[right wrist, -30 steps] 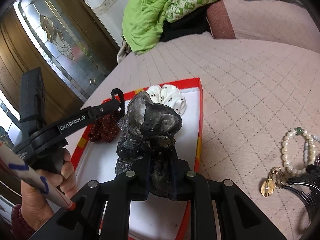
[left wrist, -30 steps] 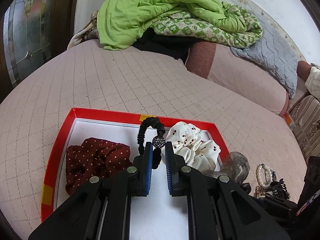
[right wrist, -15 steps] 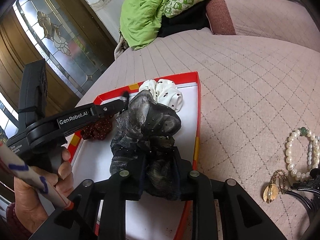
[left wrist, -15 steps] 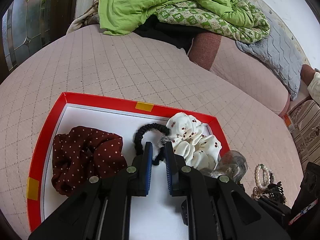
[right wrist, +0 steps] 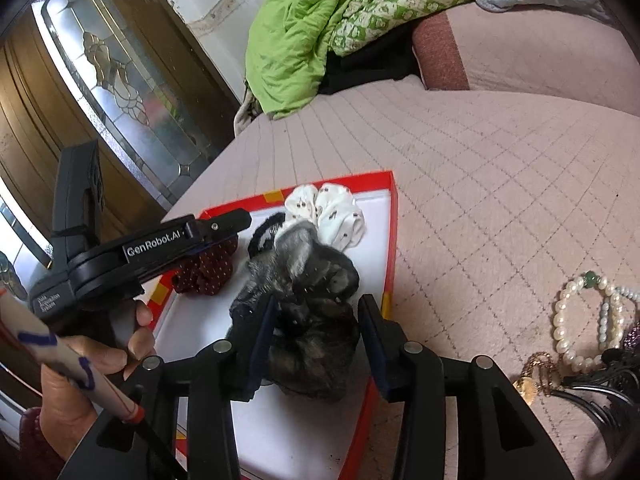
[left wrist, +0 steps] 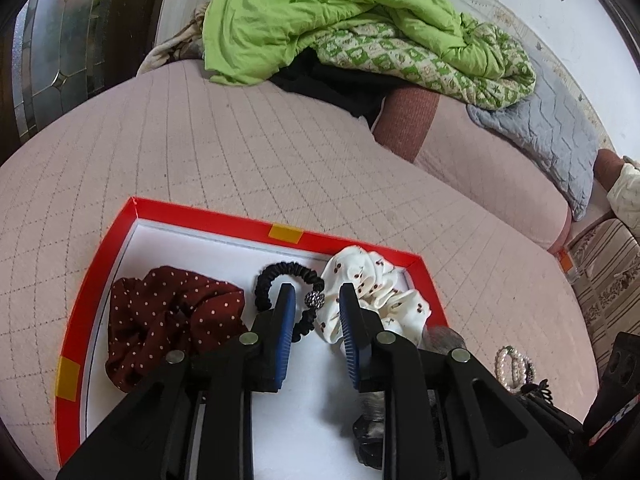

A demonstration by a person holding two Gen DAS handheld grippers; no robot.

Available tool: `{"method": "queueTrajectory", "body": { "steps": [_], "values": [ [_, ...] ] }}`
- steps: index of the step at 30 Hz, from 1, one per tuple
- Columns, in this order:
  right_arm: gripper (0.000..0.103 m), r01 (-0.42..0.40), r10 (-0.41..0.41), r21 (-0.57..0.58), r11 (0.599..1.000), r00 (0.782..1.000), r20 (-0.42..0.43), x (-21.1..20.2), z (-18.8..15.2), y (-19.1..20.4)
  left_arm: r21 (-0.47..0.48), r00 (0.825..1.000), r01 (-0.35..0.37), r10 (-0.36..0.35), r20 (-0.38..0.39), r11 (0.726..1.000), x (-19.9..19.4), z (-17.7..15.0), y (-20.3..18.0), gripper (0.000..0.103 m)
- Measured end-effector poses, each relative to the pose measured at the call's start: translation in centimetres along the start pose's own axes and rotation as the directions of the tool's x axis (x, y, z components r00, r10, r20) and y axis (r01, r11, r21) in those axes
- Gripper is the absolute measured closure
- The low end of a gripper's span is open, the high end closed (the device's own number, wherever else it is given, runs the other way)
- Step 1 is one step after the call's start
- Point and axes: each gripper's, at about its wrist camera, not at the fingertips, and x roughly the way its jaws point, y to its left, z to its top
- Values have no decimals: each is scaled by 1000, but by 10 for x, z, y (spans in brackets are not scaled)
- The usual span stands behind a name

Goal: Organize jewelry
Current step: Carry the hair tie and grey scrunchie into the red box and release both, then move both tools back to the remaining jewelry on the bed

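Note:
A red-rimmed tray (left wrist: 200, 219) with a white floor lies on the pink quilted bed. In it are a maroon dotted scrunchie (left wrist: 172, 320), a white cherry-print scrunchie (left wrist: 376, 294) and a black beaded hair tie (left wrist: 280, 271). My left gripper (left wrist: 316, 300) is opening; the hair tie lies flat between its blue pads, untouched. In the right wrist view a dark grey sheer scrunchie (right wrist: 316, 320) rests on the tray (right wrist: 394, 220) between the fingers of my right gripper (right wrist: 319, 305), whose jaws are opening with a gap on the right side. The left gripper (right wrist: 226, 224) reaches in from the left.
Pearl bracelets (right wrist: 592, 316), a gold pendant (right wrist: 528, 385) and a black hair clip (right wrist: 612, 396) lie on the bed right of the tray. A green quilt (left wrist: 320, 20) and pillows are piled at the back. A hand (right wrist: 96, 364) grips the left handle.
The left gripper brought the black hair tie down onto the tray and its jaws parted off it. The right jaws widened and the dark scrunchie settled onto the tray.

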Motion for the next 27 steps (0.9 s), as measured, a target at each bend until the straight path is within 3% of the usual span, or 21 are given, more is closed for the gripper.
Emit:
{"method": "queueTrajectory", "body": {
  "steps": [7, 14, 21, 24, 27],
  "values": [
    [57, 15, -16, 18, 1000, 999, 52, -19, 6, -7, 23, 997, 40, -41, 66, 999, -16, -2, -18, 81],
    [57, 51, -57, 46, 998, 991, 119, -61, 9, -20, 93, 986, 128, -137, 91, 987, -28, -18, -59, 81],
    [57, 121, -152, 173, 978, 971, 182, -130, 0, -68, 214, 975, 208, -220, 35, 954, -32, -49, -111, 81],
    [55, 175, -215, 223, 959, 962, 166, -154, -12, -97, 264, 968, 243, -252, 0, 933, -35, -65, -129, 81],
    [54, 149, -195, 323, 935, 974, 115, -166, -24, -137, 300, 962, 266, -271, -26, 916, -37, -79, -144, 80]
  ]
}}
